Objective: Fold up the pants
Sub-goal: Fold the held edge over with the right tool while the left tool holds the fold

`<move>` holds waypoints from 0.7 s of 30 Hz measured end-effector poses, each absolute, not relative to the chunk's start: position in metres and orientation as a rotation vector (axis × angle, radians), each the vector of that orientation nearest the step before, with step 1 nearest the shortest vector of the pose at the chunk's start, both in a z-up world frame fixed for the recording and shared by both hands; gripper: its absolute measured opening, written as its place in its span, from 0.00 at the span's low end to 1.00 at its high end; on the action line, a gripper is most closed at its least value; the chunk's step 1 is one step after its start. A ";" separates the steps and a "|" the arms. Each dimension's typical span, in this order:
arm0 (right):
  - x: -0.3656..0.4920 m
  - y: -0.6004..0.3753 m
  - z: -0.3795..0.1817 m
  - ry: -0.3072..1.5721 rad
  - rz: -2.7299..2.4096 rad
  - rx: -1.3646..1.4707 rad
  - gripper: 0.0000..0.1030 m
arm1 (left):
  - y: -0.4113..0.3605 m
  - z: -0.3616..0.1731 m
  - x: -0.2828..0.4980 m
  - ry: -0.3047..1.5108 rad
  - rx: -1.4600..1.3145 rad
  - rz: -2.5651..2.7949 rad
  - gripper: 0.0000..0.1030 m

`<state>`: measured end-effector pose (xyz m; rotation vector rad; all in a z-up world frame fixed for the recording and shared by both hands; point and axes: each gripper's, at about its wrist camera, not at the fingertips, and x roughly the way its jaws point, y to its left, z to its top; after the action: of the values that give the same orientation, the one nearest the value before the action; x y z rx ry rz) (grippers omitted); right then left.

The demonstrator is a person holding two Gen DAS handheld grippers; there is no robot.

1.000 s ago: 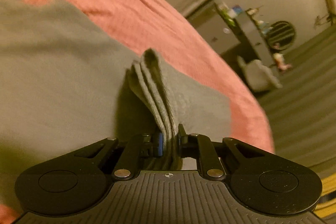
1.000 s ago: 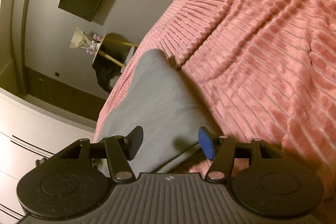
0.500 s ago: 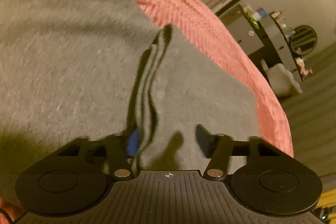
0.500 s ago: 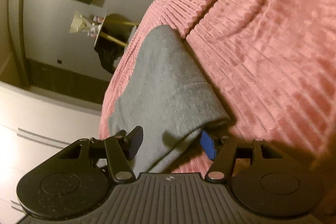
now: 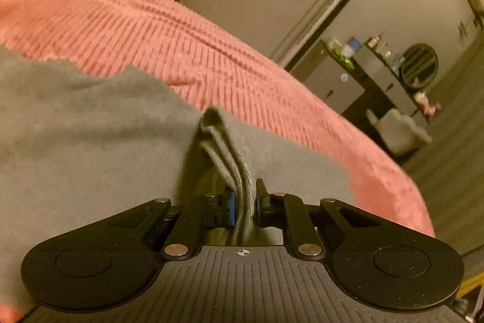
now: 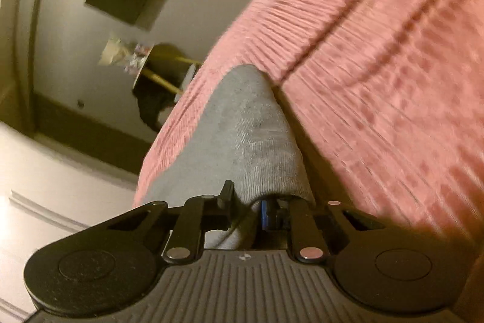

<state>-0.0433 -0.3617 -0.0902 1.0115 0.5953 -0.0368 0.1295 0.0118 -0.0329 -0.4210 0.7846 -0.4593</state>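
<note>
Both tools, left (image 5: 243, 203) and right (image 6: 246, 202), clamp grey knit pants (image 5: 90, 135) on ribbed pink bedspread (image 5: 187, 50)

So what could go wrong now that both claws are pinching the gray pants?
1. The left claw squeezes several stacked layers of the gray pants. An inner layer might slip out, spoiling the fold.
2. The right claw seems to grip only a bunched edge, so it might lose hold if pulled hard.
3. The pants lie near the edge of the pink ribbed blanket, so a dropped end might slide off the bed.
</note>
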 end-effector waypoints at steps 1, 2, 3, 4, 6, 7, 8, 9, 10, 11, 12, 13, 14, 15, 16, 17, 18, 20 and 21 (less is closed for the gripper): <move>-0.040 -0.363 -0.097 0.655 -0.062 1.018 0.25 | 0.013 -0.043 0.134 0.837 -0.407 -0.443 0.16; -0.035 -0.365 -0.106 0.735 -0.090 1.048 0.33 | 0.011 -0.053 0.138 0.887 -0.381 -0.420 0.16; -0.033 -0.370 -0.115 0.776 -0.083 1.110 0.32 | 0.008 -0.064 0.141 0.932 -0.338 -0.396 0.18; -0.036 -0.374 -0.117 0.771 -0.068 1.149 0.33 | 0.006 -0.072 0.142 0.961 -0.298 -0.376 0.23; -0.042 -0.378 -0.105 0.783 -0.050 1.083 0.36 | 0.009 -0.070 0.138 0.918 -0.307 -0.385 0.31; -0.045 -0.379 -0.099 0.788 -0.038 1.042 0.40 | 0.011 -0.066 0.139 0.893 -0.320 -0.372 0.39; -0.050 -0.380 -0.092 0.792 -0.020 1.008 0.40 | 0.013 -0.062 0.142 0.870 -0.331 -0.362 0.41; -0.054 -0.381 -0.085 0.792 0.001 0.980 0.40 | 0.015 -0.059 0.146 0.855 -0.340 -0.363 0.45; -0.057 -0.382 -0.078 0.785 0.020 0.947 0.40 | 0.016 -0.055 0.153 0.848 -0.356 -0.364 0.49; -0.060 -0.383 -0.071 0.774 0.034 0.922 0.40 | 0.016 -0.053 0.161 0.849 -0.378 -0.365 0.50; -0.059 -0.383 -0.061 0.754 0.046 0.889 0.40 | 0.015 -0.055 0.169 0.856 -0.396 -0.369 0.51; -0.058 -0.383 -0.054 0.728 0.049 0.860 0.40 | 0.014 -0.057 0.177 0.869 -0.411 -0.368 0.51; -0.054 -0.382 -0.047 0.694 0.050 0.822 0.40 | 0.012 -0.062 0.188 0.889 -0.426 -0.368 0.51; -0.049 -0.381 -0.042 0.661 0.046 0.773 0.40 | 0.009 -0.068 0.197 0.918 -0.441 -0.367 0.51; -0.042 -0.380 -0.038 0.642 0.036 0.730 0.39 | 0.010 -0.072 0.199 0.935 -0.455 -0.367 0.50; -0.033 -0.376 -0.034 0.632 0.030 0.680 0.34 | 0.008 -0.076 0.203 0.940 -0.475 -0.380 0.50; -0.021 -0.371 -0.033 0.624 0.030 0.628 0.31 | 0.006 -0.077 0.206 0.937 -0.495 -0.395 0.48; 0.005 -0.357 -0.033 0.627 0.034 0.507 0.28 | 0.003 -0.080 0.211 0.946 -0.538 -0.430 0.30; 0.016 -0.350 -0.032 0.629 0.033 0.454 0.27 | 0.001 -0.080 0.214 0.949 -0.555 -0.434 0.21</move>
<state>0.0156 -0.3505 -0.0316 0.4540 0.6289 0.0331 0.2141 0.0008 -0.0798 -0.5546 0.9487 -0.4344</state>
